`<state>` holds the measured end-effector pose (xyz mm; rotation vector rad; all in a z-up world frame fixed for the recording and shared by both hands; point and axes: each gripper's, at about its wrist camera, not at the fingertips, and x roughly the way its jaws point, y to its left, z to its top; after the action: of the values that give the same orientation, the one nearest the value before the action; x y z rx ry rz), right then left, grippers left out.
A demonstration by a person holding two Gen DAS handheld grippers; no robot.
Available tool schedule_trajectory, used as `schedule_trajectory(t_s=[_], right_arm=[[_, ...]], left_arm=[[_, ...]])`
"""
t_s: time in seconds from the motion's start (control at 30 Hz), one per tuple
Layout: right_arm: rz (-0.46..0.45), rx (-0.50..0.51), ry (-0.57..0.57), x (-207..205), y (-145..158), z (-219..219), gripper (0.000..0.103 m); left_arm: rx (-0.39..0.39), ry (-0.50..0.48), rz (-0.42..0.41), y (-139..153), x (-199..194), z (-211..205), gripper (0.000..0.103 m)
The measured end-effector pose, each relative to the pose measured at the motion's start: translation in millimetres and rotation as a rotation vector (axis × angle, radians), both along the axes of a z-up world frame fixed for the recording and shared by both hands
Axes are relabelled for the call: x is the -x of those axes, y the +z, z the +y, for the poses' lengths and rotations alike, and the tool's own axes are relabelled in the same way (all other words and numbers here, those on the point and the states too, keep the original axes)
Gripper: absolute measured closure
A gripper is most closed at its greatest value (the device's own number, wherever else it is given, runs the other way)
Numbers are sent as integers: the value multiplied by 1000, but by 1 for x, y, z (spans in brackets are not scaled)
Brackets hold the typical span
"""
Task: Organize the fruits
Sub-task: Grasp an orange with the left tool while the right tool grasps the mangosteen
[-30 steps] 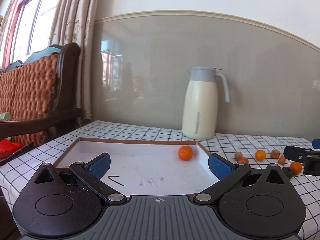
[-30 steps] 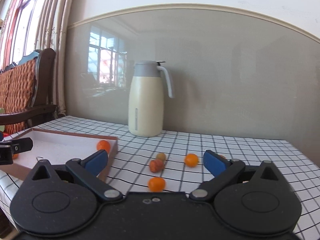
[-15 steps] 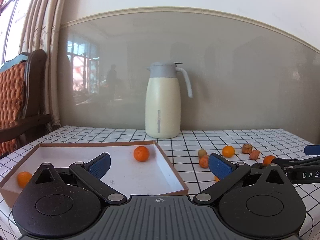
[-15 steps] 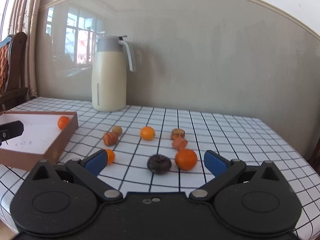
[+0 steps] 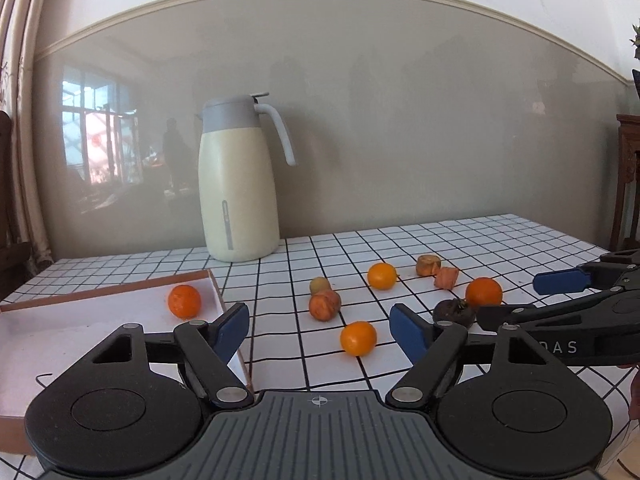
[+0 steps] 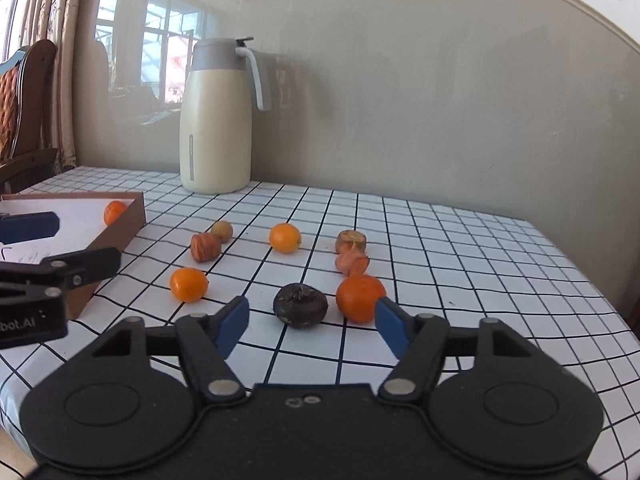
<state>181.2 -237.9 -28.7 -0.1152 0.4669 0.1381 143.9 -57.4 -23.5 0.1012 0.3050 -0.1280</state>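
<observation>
Left gripper (image 5: 320, 326) fingers are partly apart and closing, an orange fruit (image 5: 358, 338) lying between them, untouched. Right gripper (image 6: 312, 322) fingers, closing too, flank a dark fruit (image 6: 300, 305) on the bench (image 6: 460, 248); its right fingertip is at a tangerine (image 6: 360, 297).

A white, black-gridded surface (image 6: 440, 240) is carrying a cream jug (image 6: 216, 120) by the wall, a shallow brown-sided tray (image 6: 132, 216) at the left, and loose fruits: orange ones (image 6: 285, 237), reddish ones (image 6: 205, 247), one dark one (image 6: 300, 305).
</observation>
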Motion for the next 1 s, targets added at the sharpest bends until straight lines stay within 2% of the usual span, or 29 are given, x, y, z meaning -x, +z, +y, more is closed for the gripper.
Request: schedule_trajectory(t_s=[0.07,0.23,0.43,0.67,1.0], right_arm=[[20,6,11,-6,-4,1,53],[46,31,34,-16,-11,8,55],[79,29,38,-30,-16,8,56],[106,29,38,-53,-19,9,63],[145,23,48,-65,-26,8,67]], left_arm=[[9,-3,29,-3,-8,-5,33],[-3,-17,84,-15,-30,-15,41],[27,-15,145,-24,-52,-15,41],[42,-26,188,-28,-70,-20,42],[66,-34,255,-35,-91,-26,55]])
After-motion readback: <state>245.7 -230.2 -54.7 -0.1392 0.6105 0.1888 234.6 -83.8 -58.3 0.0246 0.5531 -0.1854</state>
